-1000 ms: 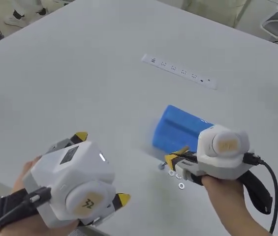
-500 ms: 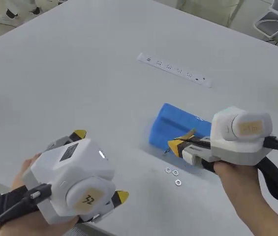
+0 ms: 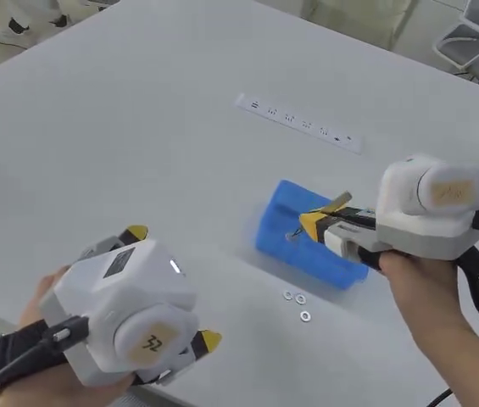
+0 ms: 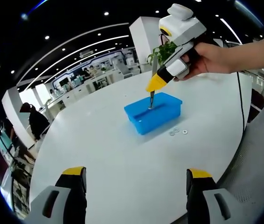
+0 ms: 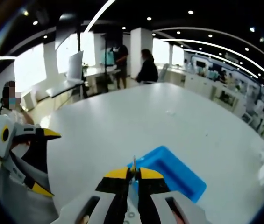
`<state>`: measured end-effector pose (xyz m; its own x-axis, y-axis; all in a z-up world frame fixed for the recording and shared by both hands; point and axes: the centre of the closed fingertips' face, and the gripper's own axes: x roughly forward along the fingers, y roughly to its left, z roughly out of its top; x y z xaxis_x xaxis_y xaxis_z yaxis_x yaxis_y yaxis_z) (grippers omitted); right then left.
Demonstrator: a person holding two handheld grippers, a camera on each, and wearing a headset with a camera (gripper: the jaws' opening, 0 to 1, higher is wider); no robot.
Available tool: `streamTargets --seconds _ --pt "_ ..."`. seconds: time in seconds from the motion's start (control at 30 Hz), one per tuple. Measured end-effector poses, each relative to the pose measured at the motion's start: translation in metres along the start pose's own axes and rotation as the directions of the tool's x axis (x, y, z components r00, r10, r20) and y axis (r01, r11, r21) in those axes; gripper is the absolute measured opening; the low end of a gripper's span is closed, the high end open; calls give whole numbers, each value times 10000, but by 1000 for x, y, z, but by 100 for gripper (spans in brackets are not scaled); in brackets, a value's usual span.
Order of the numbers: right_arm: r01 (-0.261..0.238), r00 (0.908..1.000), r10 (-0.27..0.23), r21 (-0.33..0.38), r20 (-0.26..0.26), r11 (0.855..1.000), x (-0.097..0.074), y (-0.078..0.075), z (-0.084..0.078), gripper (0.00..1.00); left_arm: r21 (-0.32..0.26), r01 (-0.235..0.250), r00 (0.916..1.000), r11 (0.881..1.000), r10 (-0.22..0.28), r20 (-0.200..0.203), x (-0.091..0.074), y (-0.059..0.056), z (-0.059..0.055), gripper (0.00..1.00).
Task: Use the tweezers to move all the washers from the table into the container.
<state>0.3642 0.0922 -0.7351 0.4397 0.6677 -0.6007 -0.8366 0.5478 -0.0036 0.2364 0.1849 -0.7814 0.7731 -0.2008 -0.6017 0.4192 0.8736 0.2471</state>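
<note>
Right gripper [image 3: 320,219] up over the blue container [image 3: 280,227], jaws pinched together on the tweezers [image 4: 151,97]. Tweezers pointing down out of the yellow tips, ends low inside the container's open top in the left gripper view; too small to tell any load between the ends. Container on the white bench [image 3: 120,119], not far from the near edge, long side angled to that edge. Three washers [image 3: 300,298] flat on the bare bench just beside the container's near wall, two close together, the third a little apart toward the near edge, none touched by the tweezers. Left gripper [image 4: 135,172] low by the near edge, well apart from the container, jaws spread wide with nothing between them, a hand [image 3: 37,298] wrapped round the body behind. White power strip [image 3: 298,124] flat on the bench beyond the container, toward the far edge. In the right gripper view, the container just beyond the closed yellow tips, the left gripper off to the left.
</note>
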Motion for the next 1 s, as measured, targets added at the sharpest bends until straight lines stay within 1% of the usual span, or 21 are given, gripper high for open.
streamTargets --seconds 0.13,0.23,0.3,0.33,0.4,0.6,0.7,0.73,0.8,0.87,1.0 --pt "145 9999 -145 -68 13 9999 7 -10 3 3 -28 -34 10000 10000 34 30 -1 1 0 91" --pt "223 9997 -223 -49 -38 9997 14 -15 2 3 -48 -12 10000 10000 12 -57 0 1 -1 91" --pt "379 9993 -379 -92 -18 9992 18 -19 0 3 -11 -21 10000 10000 21 -43 0 1 -1 91" --pt "469 9989 -470 -154 -77 9988 21 -21 -1 3 -13 -17 10000 10000 16 -47 0 1 -1 91" --pt "476 9987 -478 -127 -188 9988 26 -22 -5 3 -31 -2 10000 10000 2 -75 0 0 -1 91" --pt "593 9962 -604 -189 -625 9981 41 -29 -23 3 -83 3 10000 10000 -3 -11 0 0 0 92" --pt "634 9945 -627 57 -837 9980 50 -32 -32 3 -184 44 10000 9998 -43 44 0 0 1 92" --pt "609 9943 -573 374 -898 9974 52 -33 -35 3 -159 -5 10000 9999 6 42 0 1 1 92" --pt "611 9947 -549 717 -864 9955 54 -34 -38 3 -172 -65 10000 9998 66 58 -1 2 1 93" --pt "606 9943 -533 774 -928 9952 55 -33 -40 3 -253 -116 9998 9996 120 157 -2 3 3 93" --pt "643 9920 -579 549 -1120 9964 61 -33 -44 3 -316 -112 9999 9994 115 84 -1 3 1 93"
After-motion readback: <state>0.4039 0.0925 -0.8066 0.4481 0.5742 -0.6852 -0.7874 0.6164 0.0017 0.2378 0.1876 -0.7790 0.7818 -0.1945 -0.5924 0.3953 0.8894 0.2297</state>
